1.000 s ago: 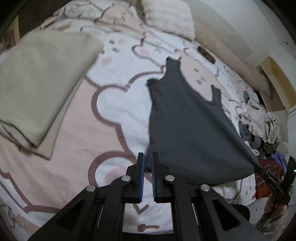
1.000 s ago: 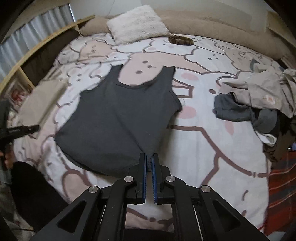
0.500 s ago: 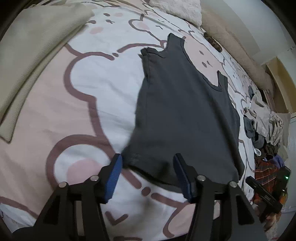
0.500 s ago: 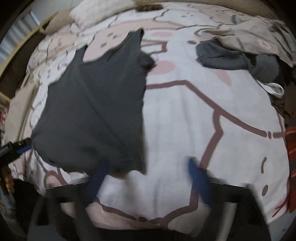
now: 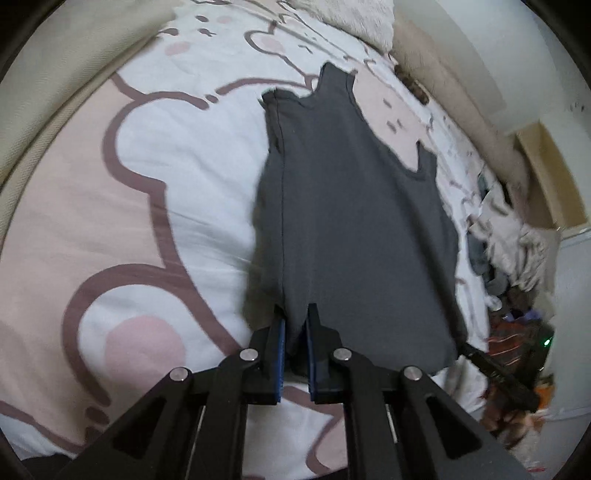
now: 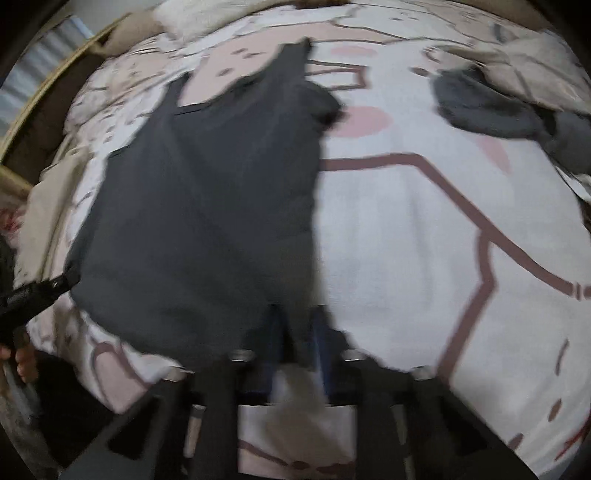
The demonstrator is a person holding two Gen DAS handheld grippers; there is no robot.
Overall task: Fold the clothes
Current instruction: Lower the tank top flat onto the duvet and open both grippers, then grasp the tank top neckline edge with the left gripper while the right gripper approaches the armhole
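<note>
A: State the left gripper [image 5: 295,325] condition.

B: Jaws pressed onto the near hem of the top [image 5: 354,221], at its left corner. Cloth is visible between the blue pads [image 5: 281,343].

A: Right gripper [image 6: 297,332]?

B: Its own view is blurred. Jaws are drawn in on the near hem at the right corner, with dark cloth between them.

A: Location of the top?

B: Flat on the bedspread [image 5: 166,206], straps toward the far end, hem toward the near edge.

A: What does the left view show that the right does not?

B: A sharp side seam down the top and a folded beige cloth [image 5: 66,66] at far left. The right gripper appears at the right hem corner.

A: And the right view only?

B: A heap of grey and beige clothes [image 6: 517,99] at far right, and fingers [image 6: 22,363] under the left gripper's handle at the left edge. A pillow [image 6: 192,18] lies at the far end.
</note>
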